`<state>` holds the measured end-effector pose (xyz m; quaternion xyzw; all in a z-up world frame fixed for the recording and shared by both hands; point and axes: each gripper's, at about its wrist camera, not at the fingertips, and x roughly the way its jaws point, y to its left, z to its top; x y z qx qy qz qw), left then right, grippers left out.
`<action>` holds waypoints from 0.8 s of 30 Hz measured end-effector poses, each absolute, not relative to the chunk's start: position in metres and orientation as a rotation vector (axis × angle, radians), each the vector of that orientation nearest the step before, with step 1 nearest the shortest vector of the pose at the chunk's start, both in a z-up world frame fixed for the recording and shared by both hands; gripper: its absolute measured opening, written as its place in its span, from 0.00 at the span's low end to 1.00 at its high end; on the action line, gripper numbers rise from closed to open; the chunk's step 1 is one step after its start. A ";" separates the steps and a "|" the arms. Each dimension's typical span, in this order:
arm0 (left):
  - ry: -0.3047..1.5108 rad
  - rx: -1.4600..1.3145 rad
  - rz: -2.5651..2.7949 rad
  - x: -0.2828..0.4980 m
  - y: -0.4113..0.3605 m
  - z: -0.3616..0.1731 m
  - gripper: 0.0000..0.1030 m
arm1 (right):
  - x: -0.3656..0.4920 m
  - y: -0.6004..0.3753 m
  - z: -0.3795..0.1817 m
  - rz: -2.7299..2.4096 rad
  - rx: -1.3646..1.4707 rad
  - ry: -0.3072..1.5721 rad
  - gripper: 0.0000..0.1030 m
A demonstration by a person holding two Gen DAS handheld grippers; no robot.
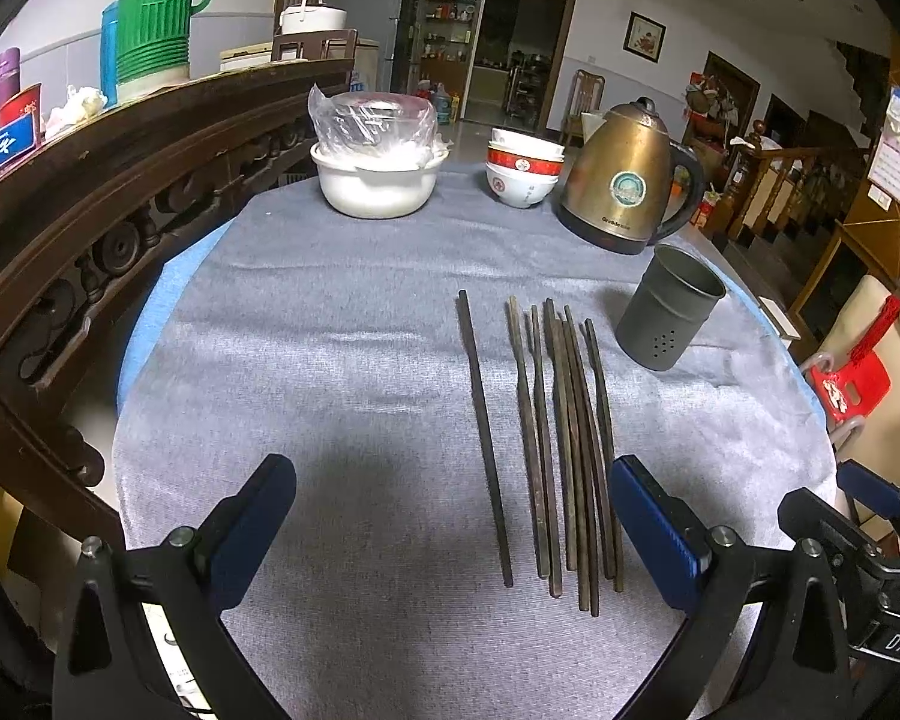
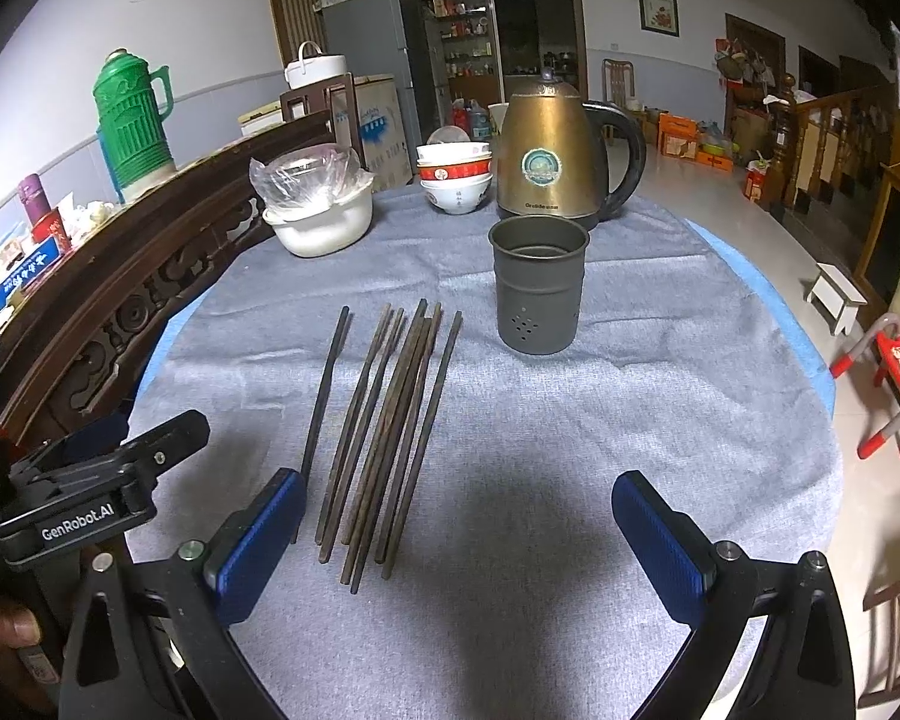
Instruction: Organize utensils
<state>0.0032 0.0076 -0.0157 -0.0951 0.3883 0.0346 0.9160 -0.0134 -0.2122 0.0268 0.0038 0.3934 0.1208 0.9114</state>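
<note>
My chopsticks (image 1: pixel 561 450) lie lengthwise away from me mid-table, holder (image 2: pixel 537 291) toward the far right edge; left gripper (image 1: pixel 450 540) nearer, both spread, right gripper (image 2: pixel 459 540) empty

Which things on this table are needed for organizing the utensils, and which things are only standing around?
Belong to the job:
- chopsticks lying on the grey cloth
- grey metal holder, upright, empty inside as far as visible
- left gripper and right gripper, both open

Only standing around:
- kettle
- stacked bowls
- white pot
- green thermos
</note>
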 end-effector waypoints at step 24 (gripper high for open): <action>0.804 -0.187 0.073 0.004 0.007 -0.016 1.00 | -0.008 -0.209 0.027 0.252 -0.002 0.816 1.00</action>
